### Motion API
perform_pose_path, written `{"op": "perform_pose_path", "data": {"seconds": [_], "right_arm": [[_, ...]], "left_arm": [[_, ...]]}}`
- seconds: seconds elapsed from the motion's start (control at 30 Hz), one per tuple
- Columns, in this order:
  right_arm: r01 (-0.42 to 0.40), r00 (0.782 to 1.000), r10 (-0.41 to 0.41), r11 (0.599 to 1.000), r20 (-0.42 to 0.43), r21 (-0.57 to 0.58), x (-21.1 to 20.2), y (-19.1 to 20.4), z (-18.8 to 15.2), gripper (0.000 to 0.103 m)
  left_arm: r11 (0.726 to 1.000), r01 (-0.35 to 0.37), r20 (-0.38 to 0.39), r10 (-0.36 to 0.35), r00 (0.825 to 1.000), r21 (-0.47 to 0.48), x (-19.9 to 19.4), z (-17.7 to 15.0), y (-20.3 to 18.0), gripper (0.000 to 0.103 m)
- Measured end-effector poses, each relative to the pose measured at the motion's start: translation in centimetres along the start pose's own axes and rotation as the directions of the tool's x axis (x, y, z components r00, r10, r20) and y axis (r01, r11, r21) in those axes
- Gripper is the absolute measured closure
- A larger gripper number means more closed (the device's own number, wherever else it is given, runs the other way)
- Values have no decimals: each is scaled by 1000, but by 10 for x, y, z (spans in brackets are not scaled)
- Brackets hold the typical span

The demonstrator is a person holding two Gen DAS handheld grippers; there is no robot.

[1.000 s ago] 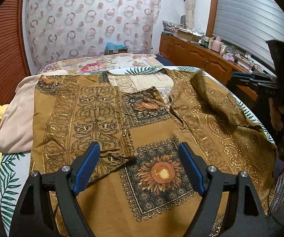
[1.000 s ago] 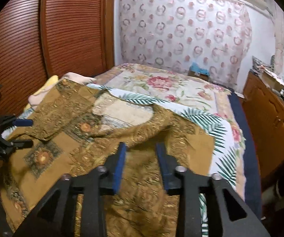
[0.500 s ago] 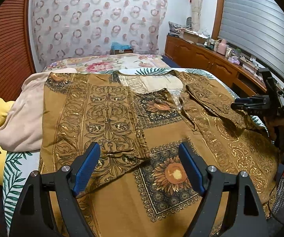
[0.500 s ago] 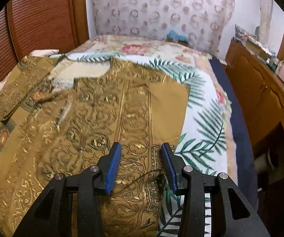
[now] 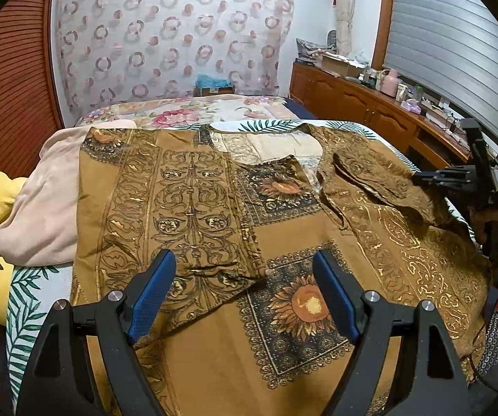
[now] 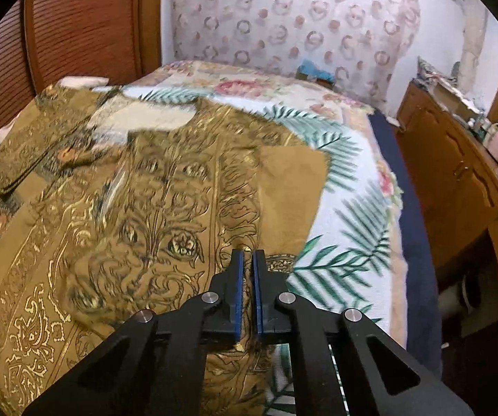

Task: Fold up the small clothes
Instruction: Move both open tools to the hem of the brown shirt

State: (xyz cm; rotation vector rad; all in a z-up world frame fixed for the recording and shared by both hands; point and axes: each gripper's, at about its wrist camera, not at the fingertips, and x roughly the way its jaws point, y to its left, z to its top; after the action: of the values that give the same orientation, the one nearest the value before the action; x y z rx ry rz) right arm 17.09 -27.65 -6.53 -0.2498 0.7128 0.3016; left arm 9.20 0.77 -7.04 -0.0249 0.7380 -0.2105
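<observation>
Right gripper (image 6: 246,260) just closed, pinching brown shirt (image 6: 165,208) edge; left gripper (image 5: 245,270) spread wide, empty

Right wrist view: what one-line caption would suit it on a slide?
Right gripper with jaws just closed, pinching the edge of a brown gold-patterned garment spread on a leaf-print bedsheet.

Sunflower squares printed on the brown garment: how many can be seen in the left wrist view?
3. One large sunflower square lies near the camera; a second sits mid-garment below the neckline; a third is at the far left shoulder corner. Folded cloth may hide more.
</observation>
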Motion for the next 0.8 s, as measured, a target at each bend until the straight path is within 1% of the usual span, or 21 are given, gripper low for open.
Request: {"op": "perform_pose_path", "data": {"seconds": [0.07,0.13,0.17,0.2,0.27,0.3,0.33,0.37,0.43,0.5,0.63,0.8], "right_arm": [[7,1000,-7,1000,22,25,-6,-4,1,98],[13,999,-14,1000,39,12,-12,-2,2,98],[4,999,-5,1000,36,9,-12,-1,3,97],[-10,1000,10,1000,29,13,-11,0,4,93],[-11,1000,10,1000,27,24,-9,-2,6,75],[-10,1000,9,1000,27,29,-8,-4,7,71],[-14,999,13,999,30,39,-6,-7,9,60],[-20,999,19,999,34,48,-3,-9,11,54],[-21,999,19,997,34,72,5,-17,16,52],[-16,1000,14,996,21,91,14,-24,20,52],[-29,1000,30,993,-7,116,40,-36,33,52],[-25,999,29,993,-31,117,68,-44,50,52]], "left_arm": [[1000,-7,2,7,1000,4,0,2,3,21],[1000,-15,6,15,1000,5,-1,4,8,21],[1000,-20,8,20,1000,5,-1,6,12,21],[1000,-26,11,26,1000,4,0,8,16,21],[999,-43,17,43,999,0,0,13,25,21],[999,-49,18,49,999,-3,0,14,29,21],[998,-56,18,56,998,-9,1,16,35,21],[998,-65,18,65,998,-16,2,19,42,21],[996,-79,16,80,997,-29,5,25,55,21],[996,-88,14,88,996,-36,7,30,65,21],[992,-118,6,118,993,-45,19,44,89,21],[989,-135,-5,135,991,-66,32,58,112,21]]}}
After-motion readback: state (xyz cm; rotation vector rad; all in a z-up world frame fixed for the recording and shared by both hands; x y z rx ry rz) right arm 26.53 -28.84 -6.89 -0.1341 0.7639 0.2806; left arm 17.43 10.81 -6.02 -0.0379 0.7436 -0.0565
